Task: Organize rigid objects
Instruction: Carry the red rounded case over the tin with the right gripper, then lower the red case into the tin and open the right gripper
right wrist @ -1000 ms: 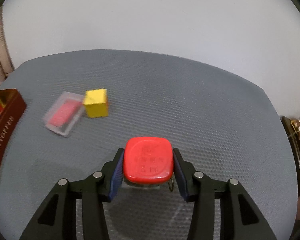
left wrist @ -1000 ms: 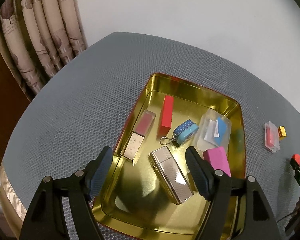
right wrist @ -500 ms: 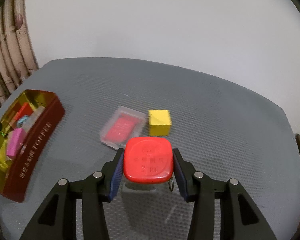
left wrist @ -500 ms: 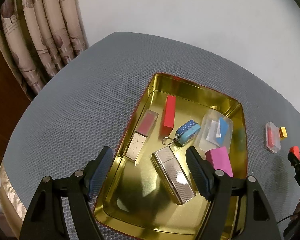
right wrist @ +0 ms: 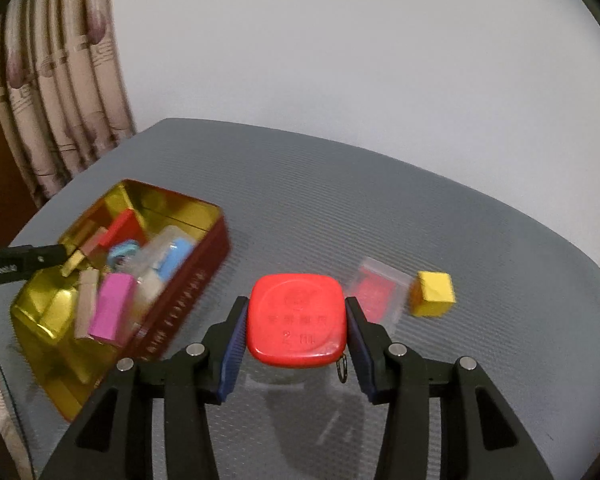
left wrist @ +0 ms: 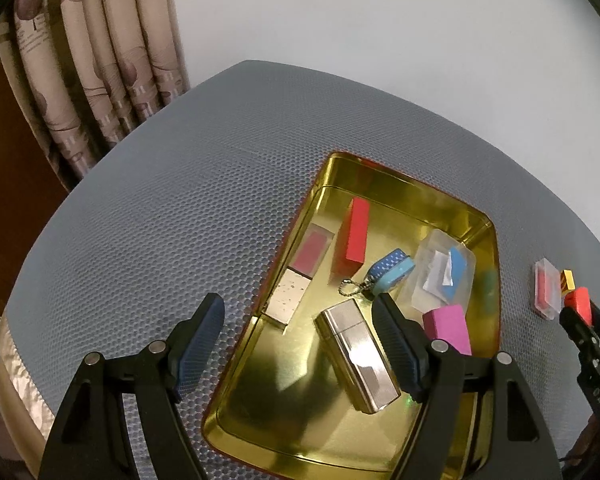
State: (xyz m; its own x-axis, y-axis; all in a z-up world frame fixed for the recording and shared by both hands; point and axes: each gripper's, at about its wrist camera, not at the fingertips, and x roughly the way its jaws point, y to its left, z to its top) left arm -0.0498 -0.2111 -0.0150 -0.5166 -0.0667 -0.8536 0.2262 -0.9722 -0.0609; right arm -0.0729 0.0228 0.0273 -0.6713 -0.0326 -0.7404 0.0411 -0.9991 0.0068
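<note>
Right gripper: jaws clamped on a rounded-square red plastic case, held above the grey mat, right of the gold-lined tin tray. Left gripper: jaws apart, empty, over the tray's near-left rim.

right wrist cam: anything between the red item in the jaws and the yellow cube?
Yes: a clear case with a red insert lies on the mat between the red item and the yellow cube, seen in the right wrist view.
</note>
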